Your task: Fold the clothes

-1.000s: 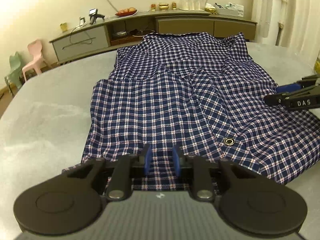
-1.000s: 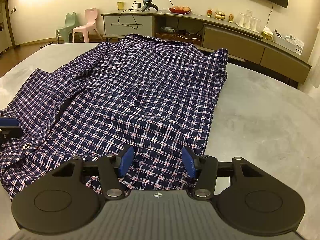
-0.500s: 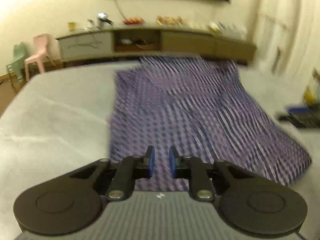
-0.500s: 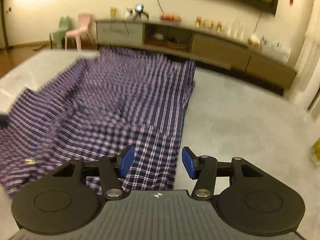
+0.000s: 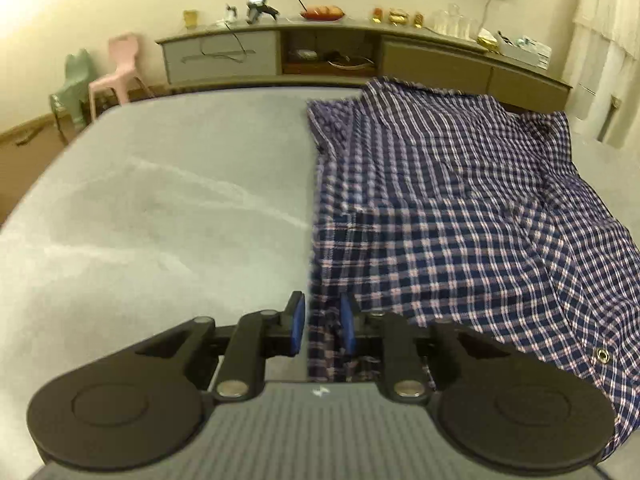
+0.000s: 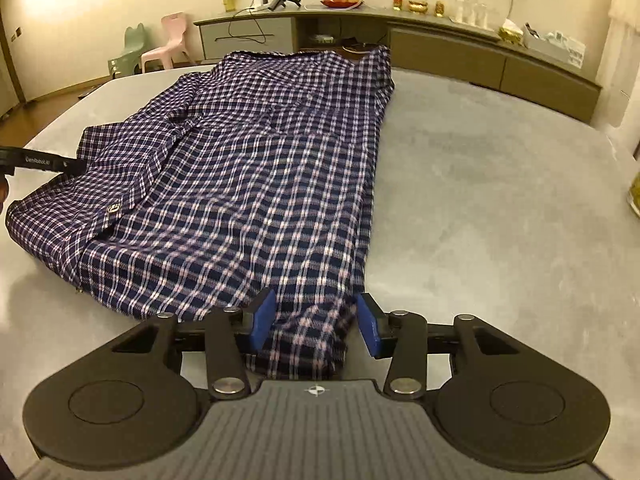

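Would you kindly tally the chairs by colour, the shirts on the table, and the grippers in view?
Pink chair: 1
Green chair: 1
Plaid shirt: 1
Grippers: 2, the left gripper and the right gripper, each with a bottom corner of the shirt between its fingers
Total: 5

Navy/white/pink plaid shirt (image 6: 248, 168), lying flat with wrinkles, collar end toward frame top; fills center-left of right wrist view, right half of left wrist view.
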The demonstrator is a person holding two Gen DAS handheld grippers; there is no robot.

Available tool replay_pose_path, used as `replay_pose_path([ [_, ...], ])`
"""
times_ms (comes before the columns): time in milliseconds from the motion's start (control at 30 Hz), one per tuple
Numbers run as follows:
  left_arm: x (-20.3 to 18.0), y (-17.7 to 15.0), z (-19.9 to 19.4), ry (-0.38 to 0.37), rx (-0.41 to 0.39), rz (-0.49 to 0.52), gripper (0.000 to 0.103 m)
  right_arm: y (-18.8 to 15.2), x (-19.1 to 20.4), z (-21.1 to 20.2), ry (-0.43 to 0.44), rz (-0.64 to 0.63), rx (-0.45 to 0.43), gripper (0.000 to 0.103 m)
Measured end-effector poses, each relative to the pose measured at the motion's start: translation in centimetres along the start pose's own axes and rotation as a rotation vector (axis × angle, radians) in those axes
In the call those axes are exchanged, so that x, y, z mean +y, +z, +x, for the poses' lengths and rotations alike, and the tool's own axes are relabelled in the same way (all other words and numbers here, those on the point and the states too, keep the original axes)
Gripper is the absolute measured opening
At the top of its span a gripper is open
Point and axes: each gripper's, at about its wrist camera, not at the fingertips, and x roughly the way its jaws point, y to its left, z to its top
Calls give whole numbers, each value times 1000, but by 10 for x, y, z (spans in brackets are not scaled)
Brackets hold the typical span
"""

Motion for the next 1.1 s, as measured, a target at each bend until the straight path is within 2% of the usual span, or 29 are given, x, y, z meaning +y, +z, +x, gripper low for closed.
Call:
replay_pose_path([
  [133, -9, 6, -31, -88, -71, 10, 18, 19, 3, -16, -15, -20, -60, 47],
  [267, -37, 0, -35, -149, -74, 85, 19, 70, 20, 2, -16, -96, -151, 47],
  [333, -51, -3, -33, -171, -68, 130, 19, 85, 29, 26, -22, -143, -134, 47],
  [400, -55, -8, -23, -150, -46, 147, 20, 90, 34, 52, -21, -190, -90, 43],
  [467, -52, -11, -11, -129, -17, 139, 20, 86, 28, 79, -70, -204, -6, 36],
  [600, -29, -10, 15, -120, 51, 51, 22, 74, -10, 84, -21, -69, -23, 36],
  [733, -30, -1, 3, -180, 22, 35, 20, 89, -21, 76, -6, -58, 9, 37],
  [833, -37, 2, -9, -247, 4, 51, 20, 123, -19, 57, 3, -81, -78, 45],
  [933, -47, -4, -9, -286, 15, 94, 20, 168, -9, 59, 26, -153, -105, 57],
  [1033, -49, -13, 5, -284, 39, 116, 20, 217, 5, 92, 41, -215, -99, 74],
  [1100, -51, -18, 10, -274, 41, 134, 21, 251, 14, 120, 50, -244, -89, 79],
])
